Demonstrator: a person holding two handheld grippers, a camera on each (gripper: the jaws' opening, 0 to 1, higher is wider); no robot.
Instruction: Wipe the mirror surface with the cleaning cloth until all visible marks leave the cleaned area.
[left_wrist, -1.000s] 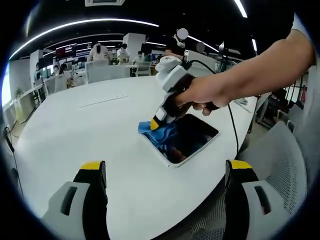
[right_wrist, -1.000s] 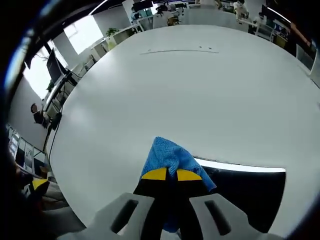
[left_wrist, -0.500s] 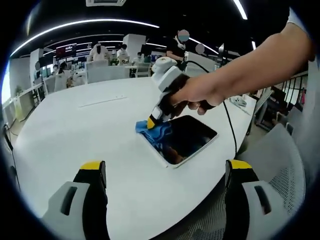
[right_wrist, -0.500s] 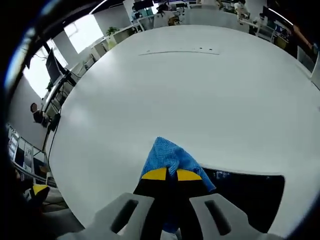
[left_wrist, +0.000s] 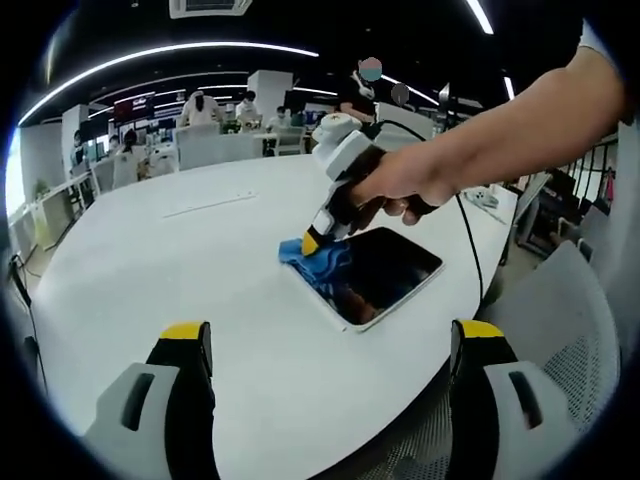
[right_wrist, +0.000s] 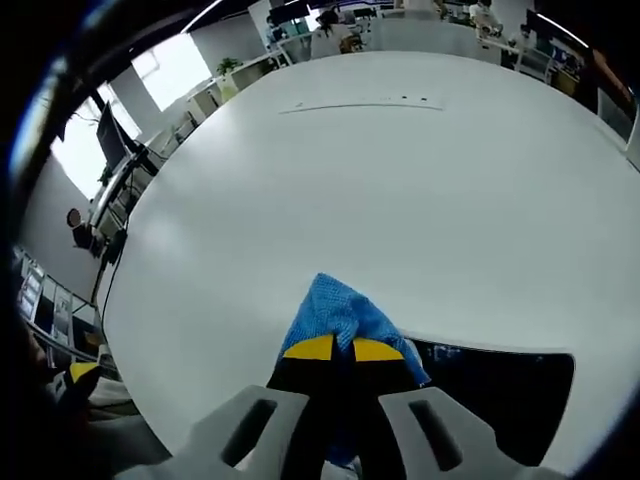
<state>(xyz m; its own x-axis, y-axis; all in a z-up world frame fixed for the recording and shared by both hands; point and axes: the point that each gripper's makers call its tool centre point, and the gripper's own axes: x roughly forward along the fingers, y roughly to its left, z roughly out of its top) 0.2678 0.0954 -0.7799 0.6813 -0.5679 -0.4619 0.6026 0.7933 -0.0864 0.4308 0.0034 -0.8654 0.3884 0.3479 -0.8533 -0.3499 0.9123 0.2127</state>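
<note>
A rectangular mirror (left_wrist: 385, 275) with a white frame lies flat on the round white table (left_wrist: 180, 260) near its right edge. It looks dark and reflects the ceiling. My right gripper (left_wrist: 311, 243), held by a hand, presses a blue cleaning cloth (left_wrist: 322, 262) onto the mirror's far left corner. In the right gripper view the yellow-tipped jaws are shut on the cloth (right_wrist: 335, 310), with the mirror (right_wrist: 510, 385) to the lower right. My left gripper (left_wrist: 330, 345) stands open above the table's near part, with nothing between its jaws.
A cable (left_wrist: 465, 250) trails from the right gripper over the table's edge. A grey mesh chair (left_wrist: 560, 320) stands at the right. Desks and people (left_wrist: 200, 105) fill the office beyond the table. A thin seam (right_wrist: 360, 102) crosses the far tabletop.
The right gripper slid the cloth slightly back and forth along the mirror's far left corner. The left gripper stayed open and still.
</note>
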